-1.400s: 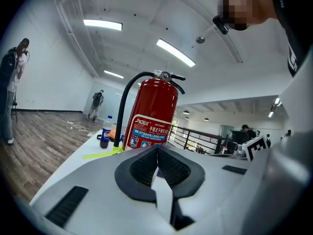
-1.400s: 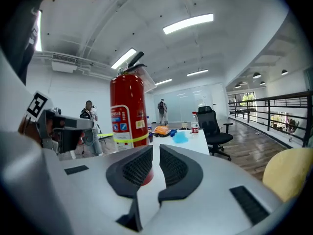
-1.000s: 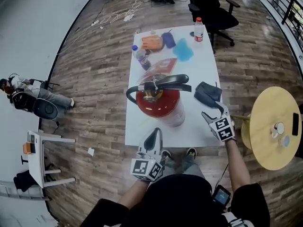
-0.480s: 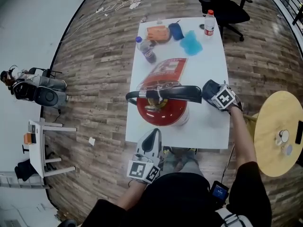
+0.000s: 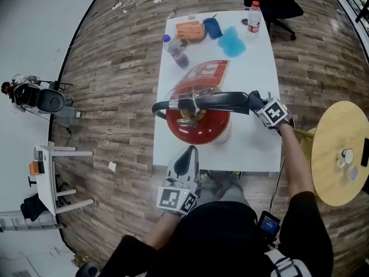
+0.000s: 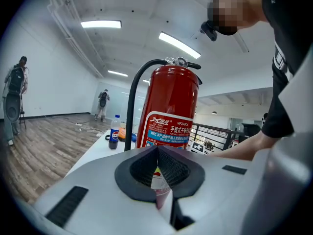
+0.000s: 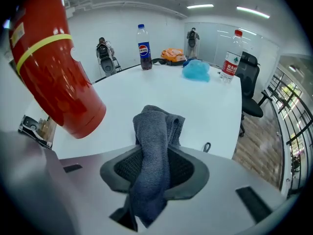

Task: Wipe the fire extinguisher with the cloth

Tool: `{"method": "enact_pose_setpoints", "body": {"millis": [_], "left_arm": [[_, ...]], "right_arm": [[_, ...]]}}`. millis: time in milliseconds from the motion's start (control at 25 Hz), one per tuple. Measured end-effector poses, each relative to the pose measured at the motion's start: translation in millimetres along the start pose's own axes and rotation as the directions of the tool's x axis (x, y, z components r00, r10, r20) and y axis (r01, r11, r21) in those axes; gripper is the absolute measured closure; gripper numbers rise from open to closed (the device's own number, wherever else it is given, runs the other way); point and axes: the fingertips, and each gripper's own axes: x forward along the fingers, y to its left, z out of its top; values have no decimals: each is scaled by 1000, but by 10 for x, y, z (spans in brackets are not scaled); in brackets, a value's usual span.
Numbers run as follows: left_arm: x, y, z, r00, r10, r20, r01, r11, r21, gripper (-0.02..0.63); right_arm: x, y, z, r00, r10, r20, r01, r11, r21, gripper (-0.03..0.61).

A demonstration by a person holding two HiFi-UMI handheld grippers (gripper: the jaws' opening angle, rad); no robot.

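The red fire extinguisher (image 5: 197,122) stands upright near the front of the white table (image 5: 253,68), with its black handle and hose on top. My right gripper (image 5: 260,105) is just right of that handle, pointing steeply down. Its jaws have just been closing and now pinch the dark grey cloth (image 7: 154,131) between the pads, a fold of it sticking up past them. In the head view only a corner of the cloth (image 5: 254,100) shows. My left gripper (image 5: 188,152) hovers at the table's front edge, shut and empty, facing the extinguisher (image 6: 168,106).
At the table's far end are a cola bottle (image 5: 173,49), an orange bundle (image 5: 190,30), a dark blue thing (image 5: 214,27), a light blue cloth (image 5: 232,41) and a red-capped water bottle (image 5: 253,17). A red sheet (image 5: 202,77) lies behind the extinguisher. A round wooden table (image 5: 340,154) stands at the right.
My right gripper went from the table's front right corner forward and down onto the cloth, and its jaws closed on it. The left gripper stayed where it was.
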Motion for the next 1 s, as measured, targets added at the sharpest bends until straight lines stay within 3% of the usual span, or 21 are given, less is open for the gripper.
{"method": "enact_pose_setpoints", "body": {"millis": [240, 360, 520, 760, 880, 1000], "left_arm": [[74, 52, 92, 999, -27, 23, 27, 1000, 6, 592], [67, 37, 69, 998, -58, 17, 58, 998, -3, 592], [48, 64, 154, 994, -105, 36, 105, 994, -2, 592], [-66, 159, 366, 985, -158, 73, 159, 987, 1, 592], [-92, 202, 481, 979, -181, 94, 183, 983, -4, 592], [-130, 203, 623, 974, -200, 105, 200, 980, 8, 592]], "right_arm": [[-163, 183, 109, 991, -13, 130, 7, 999, 45, 463], [-542, 516, 168, 958, 19, 285, -47, 995, 90, 463], [-1272, 952, 434, 873, 45, 486, -105, 990, 96, 463], [-2200, 1515, 815, 742, 32, 670, -109, 991, 75, 463], [-2504, 1714, 976, 658, -13, 753, -85, 992, 92, 463], [-2726, 1865, 1097, 550, -60, 833, -79, 989, 124, 463]]}}
